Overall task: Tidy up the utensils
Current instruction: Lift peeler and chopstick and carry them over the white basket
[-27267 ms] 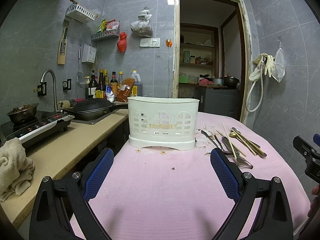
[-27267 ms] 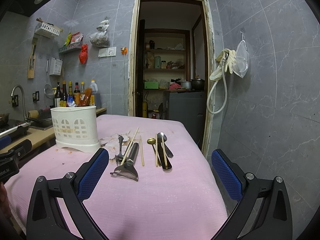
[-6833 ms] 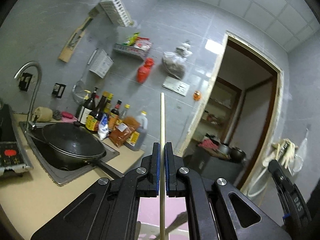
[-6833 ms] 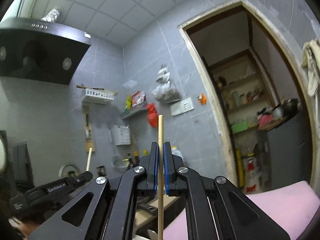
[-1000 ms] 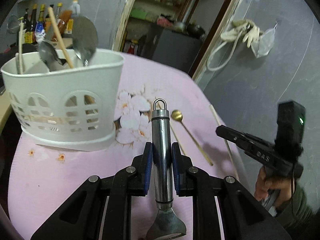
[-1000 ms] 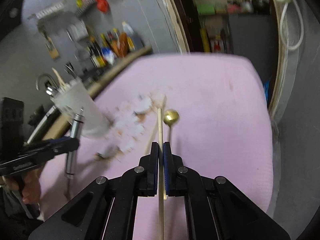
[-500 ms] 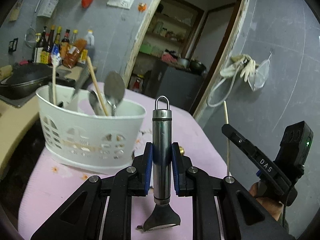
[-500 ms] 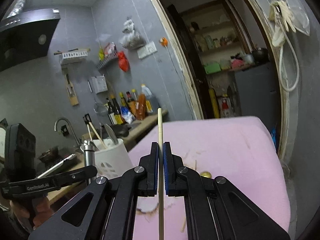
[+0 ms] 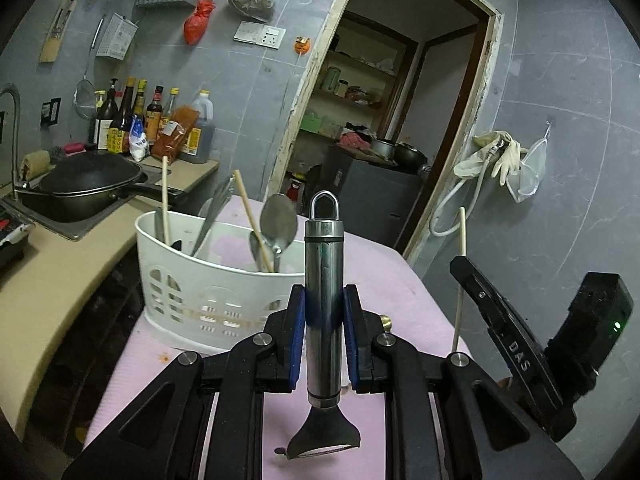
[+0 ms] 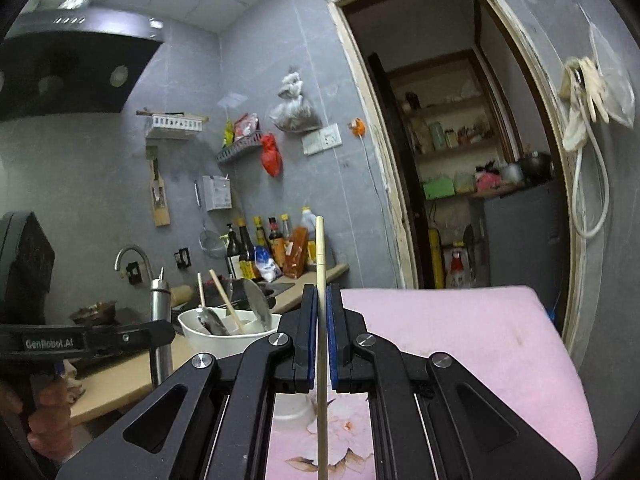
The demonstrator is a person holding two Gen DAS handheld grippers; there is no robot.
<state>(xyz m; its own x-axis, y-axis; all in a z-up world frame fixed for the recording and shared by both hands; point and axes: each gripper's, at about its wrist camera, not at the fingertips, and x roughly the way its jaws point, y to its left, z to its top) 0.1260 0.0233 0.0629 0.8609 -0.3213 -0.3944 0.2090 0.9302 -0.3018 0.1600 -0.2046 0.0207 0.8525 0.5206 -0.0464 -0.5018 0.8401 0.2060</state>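
Two tools are held up over the pink table (image 9: 400,280).

The white basket (image 9: 224,288) is seen at 10 o'clock, with spoons inside. The metal peeler (image 9: 324,304) is clamped upright in the left gripper (image 9: 324,332). A thin chopstick (image 10: 320,320) is pinched upright in the right gripper (image 10: 320,344).

The peeler (image 9: 324,300) is brushed silver steel with a black head, and the chopstick (image 10: 320,320) is pale wood. The caddy (image 9: 208,284) is white with cut-out arches; the cloth (image 10: 460,340) on the bench is pink with a pale flower print. Each hand-held gripper (image 9: 324,328) is black with blue pads (image 9: 298,332), and the wall tiles (image 9: 560,160) are grey, faintly marbled.
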